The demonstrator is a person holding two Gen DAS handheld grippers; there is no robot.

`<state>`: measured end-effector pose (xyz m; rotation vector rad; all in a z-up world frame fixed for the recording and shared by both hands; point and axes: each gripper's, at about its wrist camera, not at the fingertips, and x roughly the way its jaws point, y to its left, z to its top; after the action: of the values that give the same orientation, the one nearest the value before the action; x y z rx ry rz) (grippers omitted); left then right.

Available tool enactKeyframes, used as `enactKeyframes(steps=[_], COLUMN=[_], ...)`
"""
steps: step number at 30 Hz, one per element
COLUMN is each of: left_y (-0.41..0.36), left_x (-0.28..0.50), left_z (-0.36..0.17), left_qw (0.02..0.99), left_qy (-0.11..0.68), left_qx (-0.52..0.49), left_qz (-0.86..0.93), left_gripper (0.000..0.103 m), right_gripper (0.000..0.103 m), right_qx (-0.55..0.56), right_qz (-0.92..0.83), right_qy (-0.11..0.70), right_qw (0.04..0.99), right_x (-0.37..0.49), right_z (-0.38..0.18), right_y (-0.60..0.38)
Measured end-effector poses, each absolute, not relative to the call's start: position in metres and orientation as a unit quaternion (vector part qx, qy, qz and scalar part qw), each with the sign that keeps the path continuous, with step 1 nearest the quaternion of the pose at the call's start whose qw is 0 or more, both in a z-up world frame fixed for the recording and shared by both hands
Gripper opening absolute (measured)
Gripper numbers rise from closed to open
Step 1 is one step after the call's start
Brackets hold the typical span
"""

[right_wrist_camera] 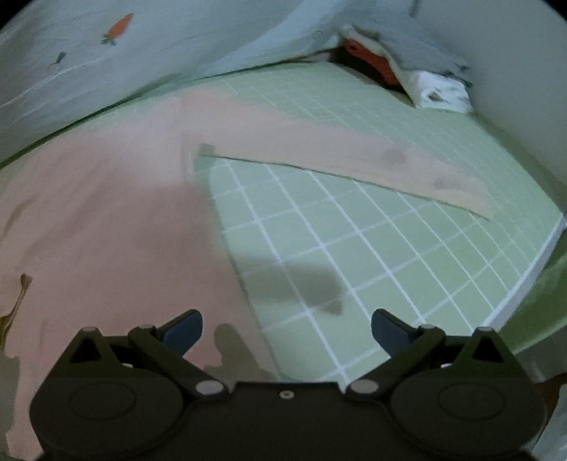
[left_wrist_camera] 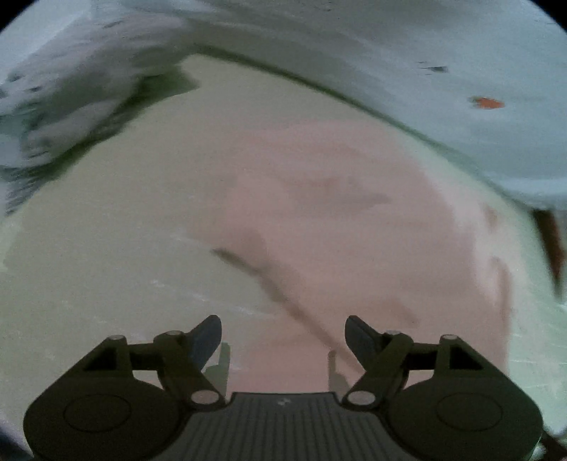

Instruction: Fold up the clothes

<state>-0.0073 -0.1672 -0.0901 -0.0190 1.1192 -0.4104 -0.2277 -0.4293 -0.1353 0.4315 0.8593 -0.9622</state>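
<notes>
A pale pink garment lies spread flat on a light green mat. In the right wrist view the garment covers the left half, and one long sleeve stretches out to the right across the mat's white grid. My left gripper is open and empty, hovering over the garment's near left edge. My right gripper is open and empty, hovering over the garment's side edge below the sleeve. Both views are blurred.
A pale blue bedsheet with a carrot print lies behind the mat; it also shows in the left wrist view. A pile of grey, white and orange clothes sits at the far right corner. The mat's right edge drops off.
</notes>
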Motion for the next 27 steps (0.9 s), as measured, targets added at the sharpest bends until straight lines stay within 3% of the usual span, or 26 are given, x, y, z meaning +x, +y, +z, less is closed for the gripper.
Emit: enactKeyframes(steps=[5, 18, 20, 24, 27], left_y=[-0.135, -0.070, -0.065, -0.057, -0.055], left_x=[0.009, 0.044, 0.047, 0.051, 0.053], left_z=[-0.093, -0.095, -0.097, -0.102, -0.104], left_qw=[0.832, 0.840, 0.838, 0.834, 0.831], left_qy=[0.528, 0.506, 0.507, 0.514, 0.519], left_qx=[0.033, 0.071, 0.078, 0.082, 0.084], left_qz=[-0.164, -0.182, -0.184, -0.182, -0.180], left_gripper=[0.087, 0.096, 0.096, 0.096, 0.096], right_gripper=[0.103, 0.095, 0.089, 0.064, 0.056], right_qx=[0.193, 0.184, 0.178, 0.189, 0.173], right_qz=[-0.437, -0.308, -0.295, -0.270, -0.262], right_qy=[0.372, 0.378, 0.384, 0.398, 0.404], right_qw=[0.796, 0.854, 0.857, 0.856, 0.859], right_x=[-0.191, -0.073, -0.062, -0.053, -0.048], right_z=[-0.123, -0.135, -0.138, -0.147, -0.150], right_y=[-0.410, -0.310, -0.300, -0.292, -0.287])
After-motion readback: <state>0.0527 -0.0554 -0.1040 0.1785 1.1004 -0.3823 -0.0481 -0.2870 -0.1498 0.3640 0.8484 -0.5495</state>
